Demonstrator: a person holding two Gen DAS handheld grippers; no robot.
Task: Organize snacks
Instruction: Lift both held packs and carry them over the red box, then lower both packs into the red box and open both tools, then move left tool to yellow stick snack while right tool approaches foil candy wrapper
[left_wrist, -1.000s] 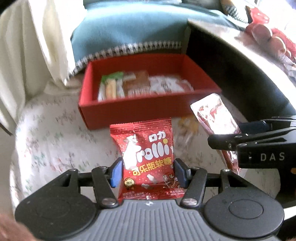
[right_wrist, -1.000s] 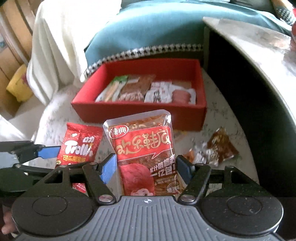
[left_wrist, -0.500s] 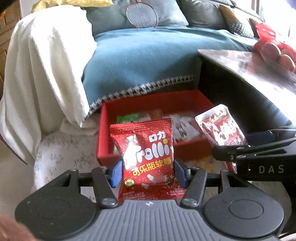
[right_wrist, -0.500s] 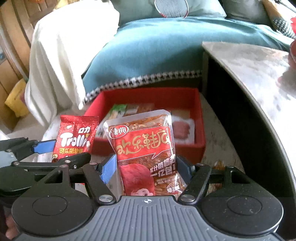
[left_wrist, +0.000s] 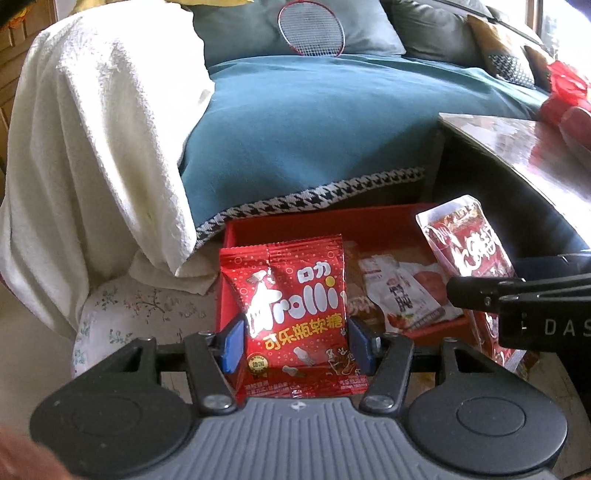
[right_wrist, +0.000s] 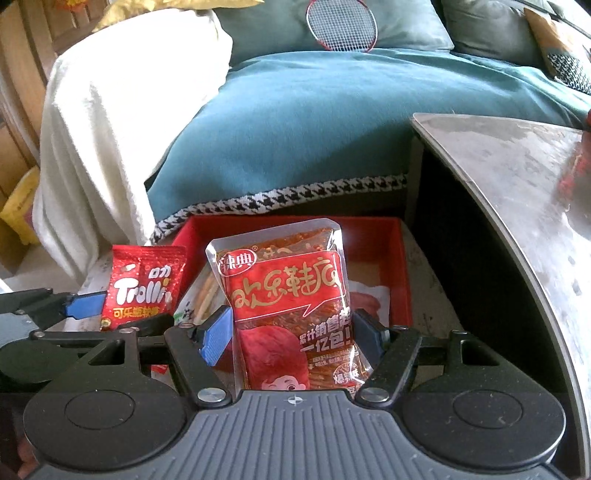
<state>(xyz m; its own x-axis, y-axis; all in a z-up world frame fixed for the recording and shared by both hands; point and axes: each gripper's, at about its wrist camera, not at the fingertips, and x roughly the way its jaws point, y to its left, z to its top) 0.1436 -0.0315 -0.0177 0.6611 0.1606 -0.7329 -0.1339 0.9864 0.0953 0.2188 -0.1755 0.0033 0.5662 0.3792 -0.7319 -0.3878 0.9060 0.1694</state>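
My left gripper is shut on a red Trolli gummy bag, held upright in front of the red box. The same bag shows at the left of the right wrist view. My right gripper is shut on a clear-topped red spicy-strip packet, upright over the red box; it also shows at the right in the left wrist view as the packet. Several wrapped snacks lie inside the box.
The box sits on a floral-covered stool. Behind it is a sofa with a teal blanket, a white throw and a badminton racket. A dark table with a marble top stands close on the right.
Both grippers rose and moved toward the box with their packets; the view tilted up, so the box sits lower in frame and the sofa and racket came into view.
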